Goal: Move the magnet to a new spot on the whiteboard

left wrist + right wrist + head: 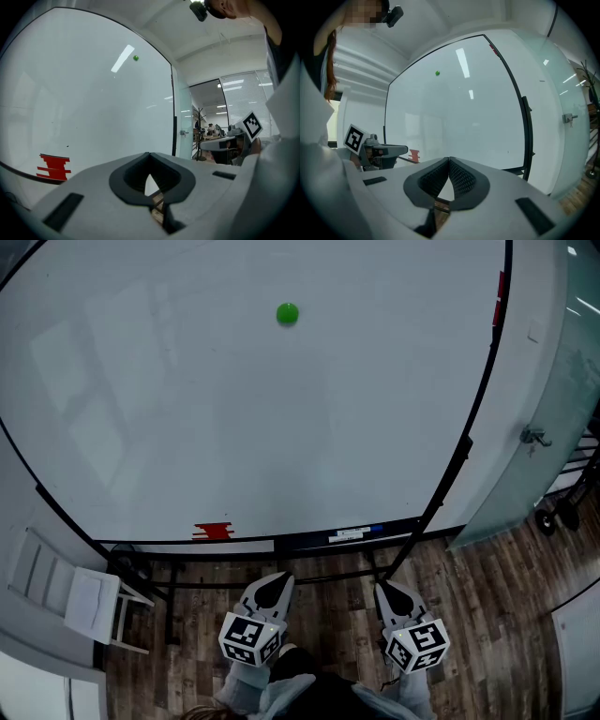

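Green, round magnet [287, 313] sits high on the smooth white whiteboard [187, 446]; we hold left gripper [278, 581] and right gripper [387, 590] closed, both empty.

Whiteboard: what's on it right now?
A green magnet sits high on the whiteboard. A red striped patch shows at its bottom edge. Nothing covers the board's face. What lies behind the board cannot be seen.
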Available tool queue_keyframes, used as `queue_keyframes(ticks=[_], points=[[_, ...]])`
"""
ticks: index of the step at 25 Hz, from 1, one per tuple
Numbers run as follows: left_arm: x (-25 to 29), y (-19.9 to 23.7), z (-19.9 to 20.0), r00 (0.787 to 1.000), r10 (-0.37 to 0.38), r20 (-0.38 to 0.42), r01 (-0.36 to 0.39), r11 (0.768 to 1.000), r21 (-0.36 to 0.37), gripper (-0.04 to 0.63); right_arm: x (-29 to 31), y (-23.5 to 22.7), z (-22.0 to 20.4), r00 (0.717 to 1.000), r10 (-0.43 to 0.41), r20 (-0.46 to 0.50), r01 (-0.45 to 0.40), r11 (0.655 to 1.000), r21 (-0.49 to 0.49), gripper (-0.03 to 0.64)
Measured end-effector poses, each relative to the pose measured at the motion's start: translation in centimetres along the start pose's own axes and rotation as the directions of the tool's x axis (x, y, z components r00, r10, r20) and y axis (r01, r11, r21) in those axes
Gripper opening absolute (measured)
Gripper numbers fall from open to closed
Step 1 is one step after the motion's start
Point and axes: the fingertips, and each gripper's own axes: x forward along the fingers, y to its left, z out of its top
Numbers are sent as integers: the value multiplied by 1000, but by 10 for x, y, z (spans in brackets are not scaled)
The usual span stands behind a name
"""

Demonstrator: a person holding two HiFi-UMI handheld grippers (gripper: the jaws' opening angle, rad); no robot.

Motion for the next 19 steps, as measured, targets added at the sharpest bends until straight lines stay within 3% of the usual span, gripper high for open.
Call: queue_keyframes(ticks=[19], points=[[1, -11, -1, 1000, 0, 2, 0, 1000, 0, 9, -6, -4, -1, 1000, -10, -7, 10, 999, 43, 28]])
